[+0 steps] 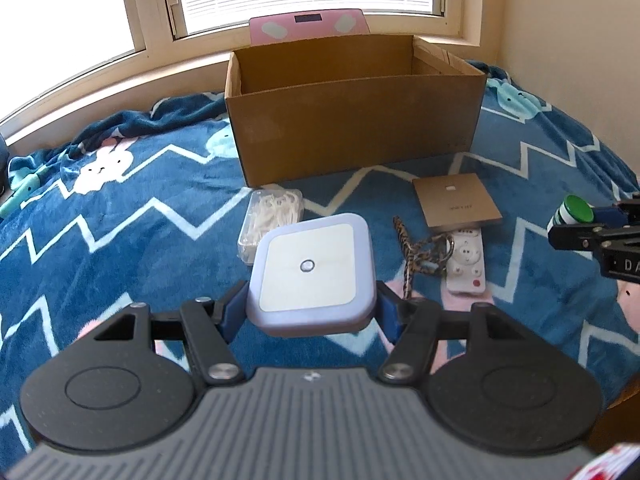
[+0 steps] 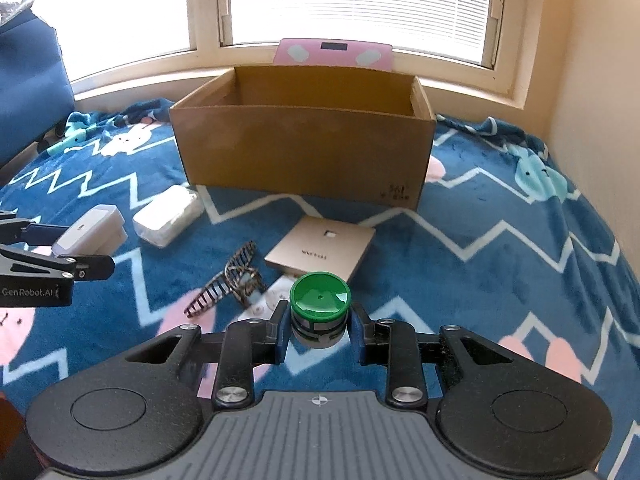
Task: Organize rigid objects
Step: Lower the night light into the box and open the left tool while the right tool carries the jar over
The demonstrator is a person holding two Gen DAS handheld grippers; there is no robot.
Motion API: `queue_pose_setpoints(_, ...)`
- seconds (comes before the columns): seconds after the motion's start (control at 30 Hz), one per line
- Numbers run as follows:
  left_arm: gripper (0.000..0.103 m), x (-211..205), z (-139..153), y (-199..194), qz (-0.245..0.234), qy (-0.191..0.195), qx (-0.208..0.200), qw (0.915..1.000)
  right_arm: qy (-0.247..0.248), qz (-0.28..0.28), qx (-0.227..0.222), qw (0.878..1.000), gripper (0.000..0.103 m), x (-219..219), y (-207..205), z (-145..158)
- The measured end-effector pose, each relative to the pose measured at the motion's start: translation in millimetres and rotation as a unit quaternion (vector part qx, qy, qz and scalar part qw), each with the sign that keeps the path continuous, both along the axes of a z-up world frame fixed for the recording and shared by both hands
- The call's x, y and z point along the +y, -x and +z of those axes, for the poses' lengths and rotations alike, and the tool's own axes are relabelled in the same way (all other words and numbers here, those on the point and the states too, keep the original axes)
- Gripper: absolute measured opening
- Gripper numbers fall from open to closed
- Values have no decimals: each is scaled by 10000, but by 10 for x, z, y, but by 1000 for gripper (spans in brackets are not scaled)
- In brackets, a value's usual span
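My left gripper (image 1: 312, 312) is shut on a square white night light with a pale blue rim (image 1: 312, 276), held above the blue blanket. My right gripper (image 2: 320, 332) is shut on a small bottle with a green cap (image 2: 320, 294), also lifted off the blanket. An open cardboard box (image 1: 352, 120) stands beyond both, its inside hidden from here. Each gripper shows in the other's view: the right gripper (image 1: 576, 220) with the green-capped bottle (image 1: 570, 210) at the far right, the left gripper (image 2: 76, 248) with the night light (image 2: 90, 230) at the far left.
On the blanket lie a clear box of white floss picks (image 1: 272, 216), a flat tan square box (image 1: 456, 200), a leopard-print hair clip (image 1: 420, 256) and a white remote (image 1: 466, 264). A pink scale (image 1: 308, 26) leans behind the cardboard box. A wall (image 2: 592, 120) closes the right side.
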State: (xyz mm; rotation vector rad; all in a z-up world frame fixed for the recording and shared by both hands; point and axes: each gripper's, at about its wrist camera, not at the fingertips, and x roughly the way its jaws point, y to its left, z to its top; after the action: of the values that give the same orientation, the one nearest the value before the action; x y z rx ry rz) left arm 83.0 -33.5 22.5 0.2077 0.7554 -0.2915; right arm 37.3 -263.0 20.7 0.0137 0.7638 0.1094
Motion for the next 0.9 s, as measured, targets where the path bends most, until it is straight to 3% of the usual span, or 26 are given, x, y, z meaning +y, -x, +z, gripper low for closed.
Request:
queue_pose_setpoints(0.4, 61, -69, 318, -366, -224, 107, -132, 9996, -175, 185, -182, 9995, 27, -121, -496, 470)
queue_pose_setpoints(0.63, 60, -137, 708, -946, -280, 166, -347, 9989, -3, 219, -376, 9991, 27, -204, -1086, 878)
queue_pose_setpoints(0.9, 60, -315, 1025, -1634, -303, 180, -459, 9983, -116, 193, -131, 9997, 27, -284, -1826, 1007)
